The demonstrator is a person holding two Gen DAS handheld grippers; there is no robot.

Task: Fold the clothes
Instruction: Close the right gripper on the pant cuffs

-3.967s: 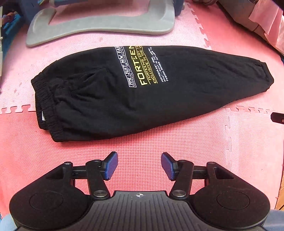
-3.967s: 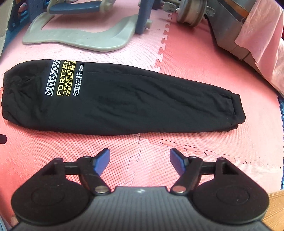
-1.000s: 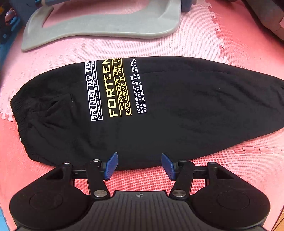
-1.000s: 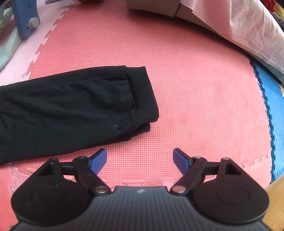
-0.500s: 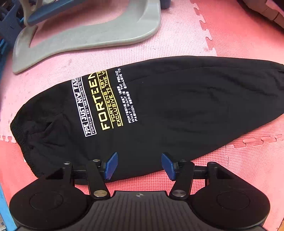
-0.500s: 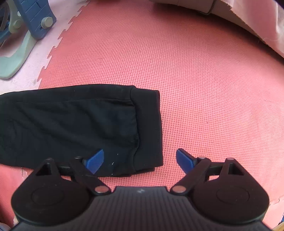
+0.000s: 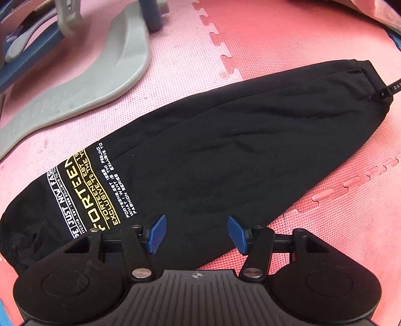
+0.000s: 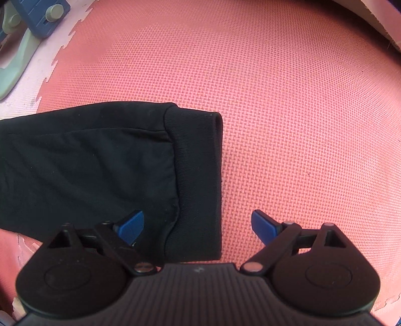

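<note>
Black sweatpants (image 7: 225, 155) with yellow and white lettering lie folded lengthwise on the pink foam mat. Their waistband is at the lower left and the ankle cuff at the upper right in the left wrist view. My left gripper (image 7: 196, 234) is open, its blue pads over the near edge of the thigh part. In the right wrist view the ribbed ankle cuff (image 8: 198, 175) fills the lower middle. My right gripper (image 8: 198, 225) is open and straddles the cuff's near corner, left pad over black cloth, right pad over bare mat.
A grey curved plastic base (image 7: 82, 82) with a blue post (image 7: 150, 15) stands beyond the pants at the upper left. Pale pink fabric (image 8: 376, 17) lies at the far right edge. The mat (image 8: 288, 112) is made of interlocking foam tiles.
Both grippers have come lower and closer to the pants. The left one slid right along the near edge; the right one now has the cuff between its open fingers.
</note>
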